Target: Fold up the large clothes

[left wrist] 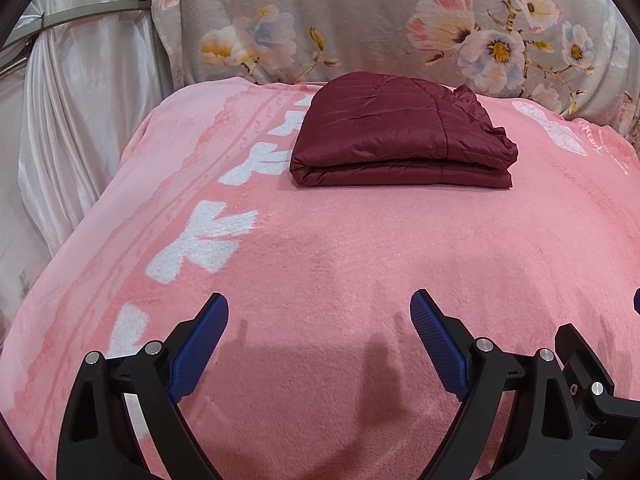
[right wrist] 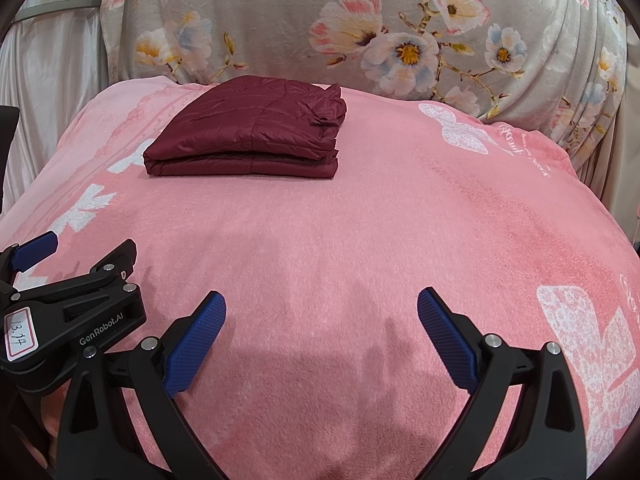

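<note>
The jacket (left wrist: pixel 402 136) lies folded in a neat block near the bed's (left wrist: pixel 320 260) far edge. Both the left gripper (left wrist: pixel 320 344) and right gripper (right wrist: pixel 322 344) hover near the front edge, jaws spread, holding nothing. Folding looks finished; any tidying should press corners gently, not drag layers.

Bare pink blanket (left wrist: pixel 340 248) before folded jacket (left wrist: pixel 400 136)

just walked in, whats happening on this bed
A person is folding large clothes with a handheld claw in each hand. The maroon jacket already lies folded at the far end of the pink blanket. The left claw and right claw hover open and empty, well short of it.
</note>
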